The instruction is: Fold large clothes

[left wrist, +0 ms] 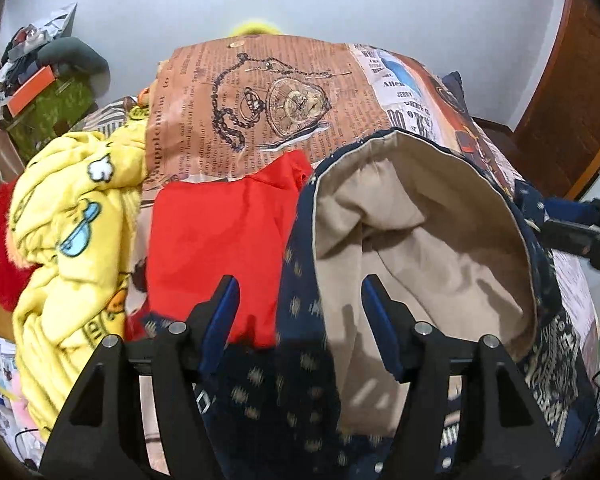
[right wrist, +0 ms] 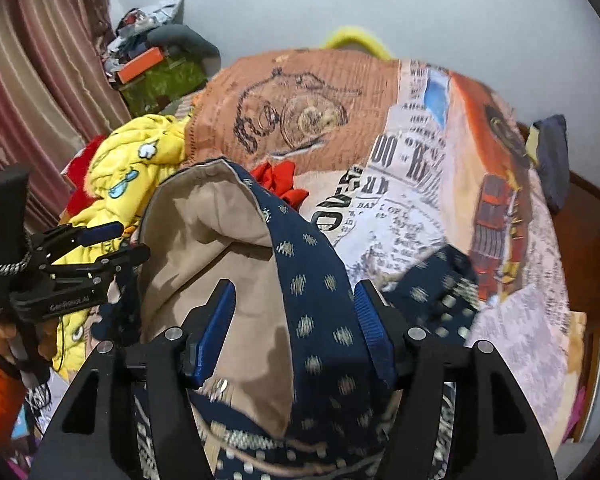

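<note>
The dark blue garment (right wrist: 324, 280) lies between both grippers; right gripper (right wrist: 296, 328) and left gripper (left wrist: 300, 320) jaws wide open, holding nothing.

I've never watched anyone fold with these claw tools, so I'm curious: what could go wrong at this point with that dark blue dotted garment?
Both the left gripper and the right gripper are open around the navy garment, so it may slump before it is gripped. Its beige lining faces out, so a fold might lock it inside-out. The red cloth and the yellow blanket lie close and could get caught up.
</note>
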### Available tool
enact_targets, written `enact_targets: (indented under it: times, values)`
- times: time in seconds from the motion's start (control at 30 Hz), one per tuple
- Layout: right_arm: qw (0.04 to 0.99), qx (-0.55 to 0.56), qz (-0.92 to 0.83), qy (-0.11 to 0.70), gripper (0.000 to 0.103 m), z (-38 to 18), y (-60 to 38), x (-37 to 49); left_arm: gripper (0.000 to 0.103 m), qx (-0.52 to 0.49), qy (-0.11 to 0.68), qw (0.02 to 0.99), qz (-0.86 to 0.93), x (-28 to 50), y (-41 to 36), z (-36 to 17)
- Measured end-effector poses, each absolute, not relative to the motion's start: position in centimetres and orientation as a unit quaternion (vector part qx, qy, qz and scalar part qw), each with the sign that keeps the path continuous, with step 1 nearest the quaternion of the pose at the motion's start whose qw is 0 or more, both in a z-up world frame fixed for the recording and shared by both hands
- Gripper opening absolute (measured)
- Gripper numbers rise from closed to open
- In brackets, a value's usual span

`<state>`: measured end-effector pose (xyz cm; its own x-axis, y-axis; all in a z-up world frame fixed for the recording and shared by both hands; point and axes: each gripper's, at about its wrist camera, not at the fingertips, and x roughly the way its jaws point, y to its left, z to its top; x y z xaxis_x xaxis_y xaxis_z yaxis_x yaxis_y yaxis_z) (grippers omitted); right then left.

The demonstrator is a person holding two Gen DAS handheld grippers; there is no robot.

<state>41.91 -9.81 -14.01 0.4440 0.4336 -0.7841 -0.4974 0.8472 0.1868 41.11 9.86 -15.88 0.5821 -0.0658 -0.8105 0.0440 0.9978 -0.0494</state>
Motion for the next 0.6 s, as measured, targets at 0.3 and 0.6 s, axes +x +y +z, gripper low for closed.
enact_targets:
  times: [0.3, 0.6]
  values:
    - [0.837, -0.028, 0.276, 0.472, 0.044, -16.8, -7.9, 44.9, 0.043, 0.004, 0.454, 0.89, -0.031, 44.0, 8.5, -17.8]
    - [0.841, -0.036, 0.284, 0.458, 0.01, -15.0, -8.7, 43.6, 0.006, 0.002, 0.432, 0.9, -0.054, 42.8, 8.3, -15.7]
